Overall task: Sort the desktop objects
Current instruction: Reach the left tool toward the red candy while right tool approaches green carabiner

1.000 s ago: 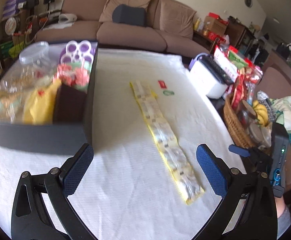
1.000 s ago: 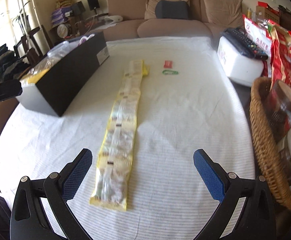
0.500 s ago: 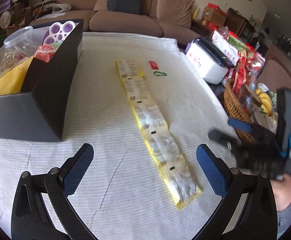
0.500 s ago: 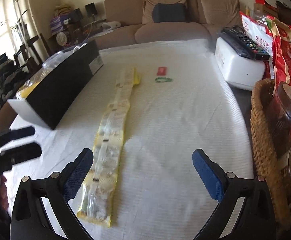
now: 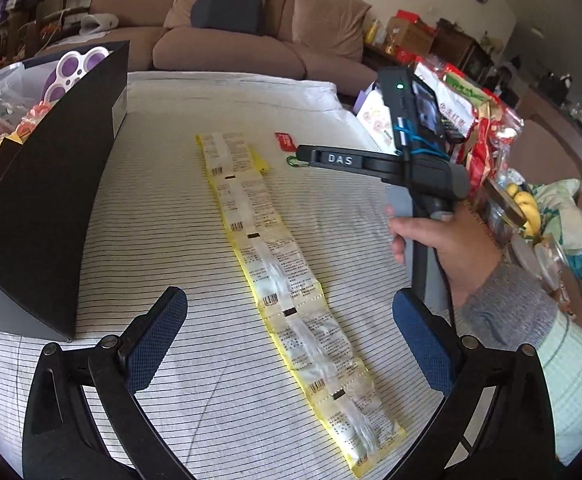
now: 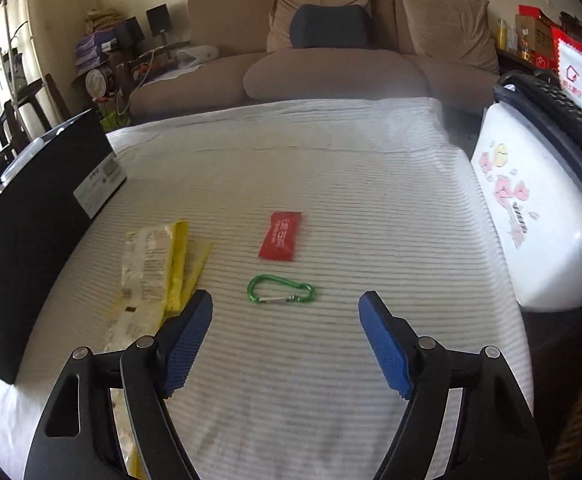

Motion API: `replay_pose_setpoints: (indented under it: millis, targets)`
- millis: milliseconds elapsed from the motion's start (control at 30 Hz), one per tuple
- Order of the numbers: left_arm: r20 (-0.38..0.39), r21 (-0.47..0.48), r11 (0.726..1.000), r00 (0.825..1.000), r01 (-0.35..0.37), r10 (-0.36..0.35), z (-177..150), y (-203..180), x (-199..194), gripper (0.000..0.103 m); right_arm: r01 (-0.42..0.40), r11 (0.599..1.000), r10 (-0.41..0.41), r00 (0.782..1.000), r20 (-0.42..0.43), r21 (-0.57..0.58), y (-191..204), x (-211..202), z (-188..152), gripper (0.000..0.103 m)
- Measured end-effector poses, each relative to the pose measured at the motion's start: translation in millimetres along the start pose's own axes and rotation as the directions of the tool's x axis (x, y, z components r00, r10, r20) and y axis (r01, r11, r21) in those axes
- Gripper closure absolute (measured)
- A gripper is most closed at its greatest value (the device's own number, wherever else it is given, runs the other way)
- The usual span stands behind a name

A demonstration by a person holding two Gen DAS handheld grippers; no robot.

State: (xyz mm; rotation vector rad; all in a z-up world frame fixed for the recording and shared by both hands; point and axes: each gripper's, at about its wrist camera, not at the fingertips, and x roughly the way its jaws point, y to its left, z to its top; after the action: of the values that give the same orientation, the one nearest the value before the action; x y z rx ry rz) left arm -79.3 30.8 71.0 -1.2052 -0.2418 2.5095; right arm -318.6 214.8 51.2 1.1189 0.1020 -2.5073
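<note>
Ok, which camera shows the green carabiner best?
The right wrist view: the carabiner lies whole and sharp on the cloth just ahead of the open jaws. In the left wrist view only a green sliver shows, the rest hidden behind the right gripper.

One sachet strip (image 5: 291, 288), one red packet (image 6: 281, 235), one carabiner (image 6: 281, 289).

Soft, even daylight in both views; brightest at the far left of the right wrist view, where a window area blows out. Shadows on the striped tablecloth (image 6: 331, 184) are faint. Strong fisheye bending with black vignetted corners. Right wrist view is slightly motion-smeared: the red packet (image 6: 281, 235) lettering is unreadable. Left wrist view is sharper, print on the yellow sachet strip (image 5: 275, 256) partly legible.
</note>
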Motion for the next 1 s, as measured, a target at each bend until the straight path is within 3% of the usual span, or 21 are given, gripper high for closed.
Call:
replay_pose_setpoints:
  millis: [200, 300, 400, 433, 500, 633, 867, 1000]
  targets:
    - [-0.005, 0.005, 0.999, 0.999, -0.043, 0.043, -2, 4, 9, 0.000, -0.003, 1.000, 0.003, 1.000, -0.026, -0.009, 3, 26, 9, 0.031]
    - [-0.015, -0.007, 0.999, 0.999, -0.039, 0.039, -2, 6, 11, 0.000, 0.039, 0.999, -0.040, 0.997, -0.073, -0.023, 9, 33, 9, 0.032]
    - [-0.020, -0.033, 0.999, 0.999, -0.036, 0.035, -2, 11, 12, 0.000, 0.070, 0.997, -0.073, 0.995, -0.066, -0.036, 13, 34, 6, 0.032]
    - [-0.022, -0.038, 0.999, 0.999, -0.036, 0.036, -2, 12, 12, 0.000, 0.083, 0.995, -0.086, 0.994, -0.069, -0.045, 16, 35, 6, 0.036]
    - [-0.021, -0.046, 0.998, 0.999, -0.039, 0.038, -1, 14, 10, 0.000, 0.083, 0.996, -0.085, 0.994, -0.071, -0.037, 19, 32, 5, 0.056]
    - [-0.007, -0.068, 0.997, 0.999, -0.034, 0.034, 5, 18, 5, 0.000, 0.070, 0.997, -0.072, 0.994, -0.083, -0.022, 19, 28, 4, 0.058]
    - [0.012, -0.072, 0.997, 1.000, 0.006, -0.005, 19, 14, 0, 0.000, 0.010, 0.998, -0.007, 0.999, -0.038, 0.063, 6, -36, -10, 0.058]
    - [0.031, -0.123, 0.992, 0.999, 0.018, -0.014, 55, 12, 16, 0.000, -0.031, 0.992, 0.035, 0.999, -0.024, 0.126, 0, -88, -36, 0.058]
